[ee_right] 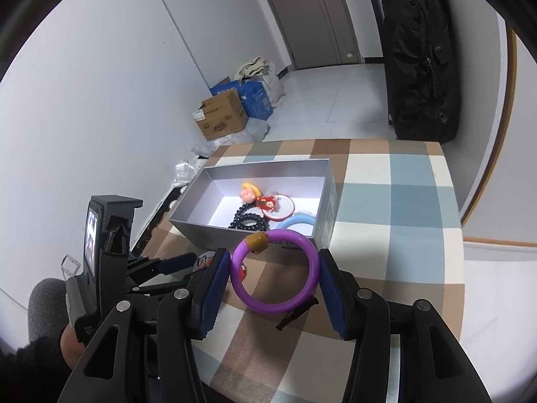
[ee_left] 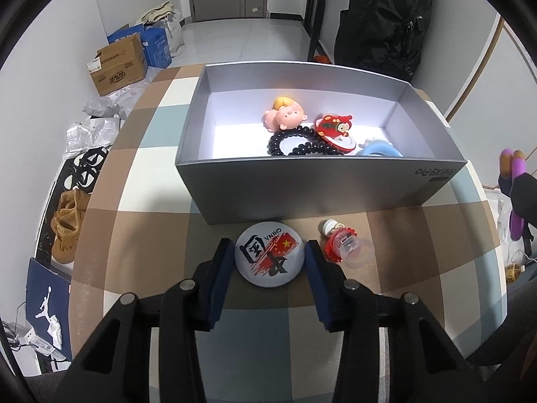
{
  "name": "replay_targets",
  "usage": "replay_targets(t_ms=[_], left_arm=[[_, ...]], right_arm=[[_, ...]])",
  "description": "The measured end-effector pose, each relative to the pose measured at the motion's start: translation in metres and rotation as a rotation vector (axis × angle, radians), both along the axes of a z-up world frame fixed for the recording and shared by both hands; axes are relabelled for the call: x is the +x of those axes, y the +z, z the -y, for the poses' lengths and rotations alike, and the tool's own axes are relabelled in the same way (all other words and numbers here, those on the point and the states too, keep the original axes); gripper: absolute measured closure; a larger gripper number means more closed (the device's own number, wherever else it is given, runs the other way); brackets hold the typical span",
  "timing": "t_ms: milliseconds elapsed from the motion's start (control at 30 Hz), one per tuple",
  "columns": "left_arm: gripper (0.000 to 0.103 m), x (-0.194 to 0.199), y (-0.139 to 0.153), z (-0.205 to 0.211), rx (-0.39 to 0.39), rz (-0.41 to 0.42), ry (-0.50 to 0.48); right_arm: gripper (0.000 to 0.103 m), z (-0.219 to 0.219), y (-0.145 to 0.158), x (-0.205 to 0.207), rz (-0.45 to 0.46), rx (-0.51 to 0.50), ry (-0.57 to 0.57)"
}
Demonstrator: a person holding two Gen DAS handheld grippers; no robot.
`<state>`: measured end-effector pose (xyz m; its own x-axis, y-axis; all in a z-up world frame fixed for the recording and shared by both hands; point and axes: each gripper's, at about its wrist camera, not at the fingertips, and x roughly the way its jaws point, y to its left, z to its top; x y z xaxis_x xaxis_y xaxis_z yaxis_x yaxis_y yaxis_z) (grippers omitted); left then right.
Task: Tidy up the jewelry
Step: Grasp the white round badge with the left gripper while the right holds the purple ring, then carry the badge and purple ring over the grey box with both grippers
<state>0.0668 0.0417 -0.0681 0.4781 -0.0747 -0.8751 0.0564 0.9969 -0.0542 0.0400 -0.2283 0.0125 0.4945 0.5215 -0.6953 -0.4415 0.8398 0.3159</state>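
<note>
Your left gripper (ee_left: pixel 270 252) brackets the round badge (ee_left: pixel 269 256) lying flat on the table (ee_left: pixel 141 235) just near the box (ee_left: pixel 302 181); pads touch its edges. Squeeze evenly, lift level. Your right gripper (ee_right: pixel 275 273) clamps the purple bangle (ee_right: pixel 275 270); keep it clear.

Ahead of our left gripper (ee_left: pixel 270 252), the grey box (ee_left: pixel 322 184) walls off twelve o'clock just past the round badge (ee_left: pixel 269 256), a red charm (ee_left: pixel 347 247) crowds two o'clock, and bare checked tablecloth (ee_left: pixel 141 235) lies open toward nine.
</note>
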Motion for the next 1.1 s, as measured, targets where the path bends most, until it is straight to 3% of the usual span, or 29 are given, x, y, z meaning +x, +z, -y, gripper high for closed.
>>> replay_targets(t_ms=[467,800,1100], left_arm=[[0.065,-0.004,0.012,-0.002,-0.068,0.020,0.011],[0.065,-0.015,0.048,-0.007,-0.207,0.150,0.021],[0.065,-0.011,0.063,-0.015,-0.291,0.209,0.019]], right_arm=[[0.051,-0.005,0.001,0.000,-0.004,-0.003,-0.002],[0.051,-0.014,0.003,0.001,0.004,0.004,0.014],[0.051,-0.020,0.007,0.009,0.001,0.029,0.017]])
